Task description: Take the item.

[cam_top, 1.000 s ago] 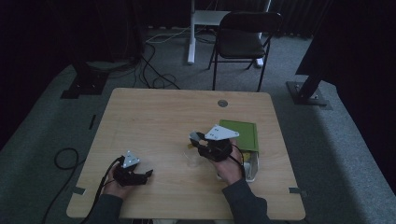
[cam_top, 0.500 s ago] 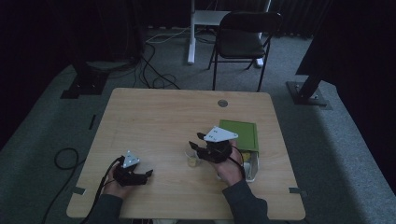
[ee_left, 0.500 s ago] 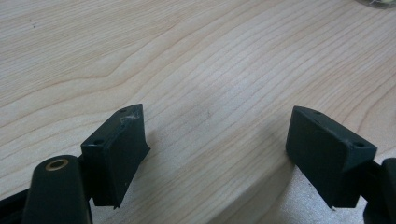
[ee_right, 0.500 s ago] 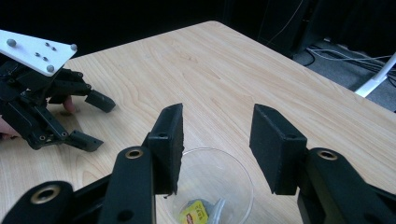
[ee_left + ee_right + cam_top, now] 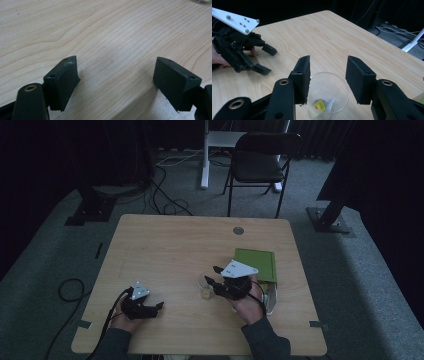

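On the wooden table (image 5: 165, 245), seen from the high view, we find the right gripper (image 5: 216, 279) at about four o'clock from the table's middle, its jaws reaching left toward a small clear cup (image 5: 205, 286). A green box (image 5: 256, 264) lies just beyond the right hand, toward three o'clock. The left gripper (image 5: 156, 307) rests near the edge at seven o'clock, well apart from the cup. A black chair (image 5: 262, 162) stands on the floor past the far edge at twelve o'clock.

In the left gripper view, we see its jaws (image 5: 116, 82) spread wide over bare wood, nothing between them.

In the right gripper view, the jaws (image 5: 328, 80) have just been opening and stand apart above the cup (image 5: 329, 96), whose rim sits between and below them; we cannot tell whether a pad touches it. A small yellow piece (image 5: 319, 105) lies in the cup's bottom. At ten o'clock, the left gripper (image 5: 267, 61) sits with its jaws apart.
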`<state>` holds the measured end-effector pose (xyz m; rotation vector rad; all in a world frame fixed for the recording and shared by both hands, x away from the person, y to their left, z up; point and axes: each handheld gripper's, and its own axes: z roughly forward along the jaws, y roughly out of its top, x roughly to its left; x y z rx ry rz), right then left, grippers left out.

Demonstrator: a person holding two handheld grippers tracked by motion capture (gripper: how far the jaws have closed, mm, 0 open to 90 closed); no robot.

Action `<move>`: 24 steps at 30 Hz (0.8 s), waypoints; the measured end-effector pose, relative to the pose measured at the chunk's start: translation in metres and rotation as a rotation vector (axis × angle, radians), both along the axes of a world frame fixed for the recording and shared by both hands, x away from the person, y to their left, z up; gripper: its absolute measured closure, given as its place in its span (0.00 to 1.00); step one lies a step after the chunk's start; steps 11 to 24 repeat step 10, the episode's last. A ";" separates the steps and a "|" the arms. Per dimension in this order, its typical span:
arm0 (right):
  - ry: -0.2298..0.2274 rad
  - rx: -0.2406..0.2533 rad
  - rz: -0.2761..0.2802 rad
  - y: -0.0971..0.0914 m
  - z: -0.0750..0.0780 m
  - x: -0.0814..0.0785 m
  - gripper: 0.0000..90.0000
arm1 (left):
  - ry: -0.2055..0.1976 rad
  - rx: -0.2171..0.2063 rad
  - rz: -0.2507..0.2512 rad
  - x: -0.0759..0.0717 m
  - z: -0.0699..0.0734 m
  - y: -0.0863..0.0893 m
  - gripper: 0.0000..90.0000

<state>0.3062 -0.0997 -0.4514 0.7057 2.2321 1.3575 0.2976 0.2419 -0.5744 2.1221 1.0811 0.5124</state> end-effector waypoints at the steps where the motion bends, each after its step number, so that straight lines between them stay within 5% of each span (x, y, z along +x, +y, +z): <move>1: -0.001 0.002 0.001 -0.001 0.000 -0.001 0.60 | 0.000 0.000 0.000 0.000 0.000 0.000 0.23; 24: -0.016 0.007 -0.015 -0.016 0.003 -0.010 0.61 | 0.001 0.000 0.000 0.000 0.000 0.000 0.23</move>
